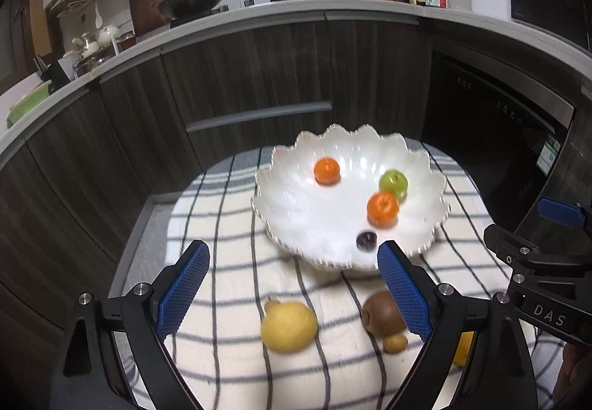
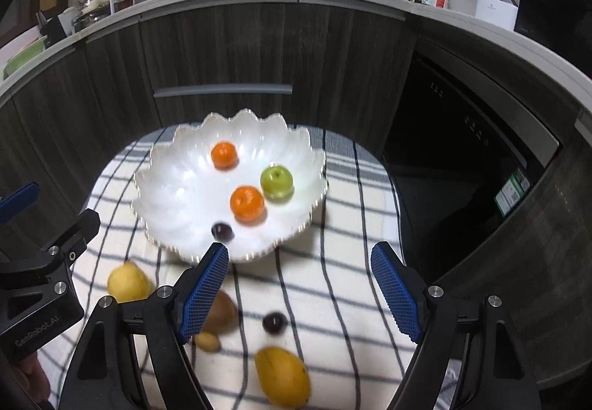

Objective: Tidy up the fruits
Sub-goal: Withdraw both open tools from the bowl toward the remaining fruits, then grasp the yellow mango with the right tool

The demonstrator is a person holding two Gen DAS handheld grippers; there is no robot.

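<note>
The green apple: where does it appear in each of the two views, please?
Left wrist view: green apple lies right of centre, inside the white bowl, by its right side.
Right wrist view: green apple lies near centre, again at the bowl's right side.
Shared landmark: the orange touching it on the near left.

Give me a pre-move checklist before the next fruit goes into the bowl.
1. Left gripper empty, jaws open: ok.
2. Right gripper empty, jaws open: ok.
3. Room in the bowl: ok. It holds only two oranges, a green apple and a dark plum.
4. Fruit left on the cloth: ok. Lemon, kiwi, mango, another plum and a small yellow-brown fruit.
5. Kiwi free to lift: not ok; the small fruit sits against it.
6. Sharp view of targets: not ok; fruit looks blurred.
</note>
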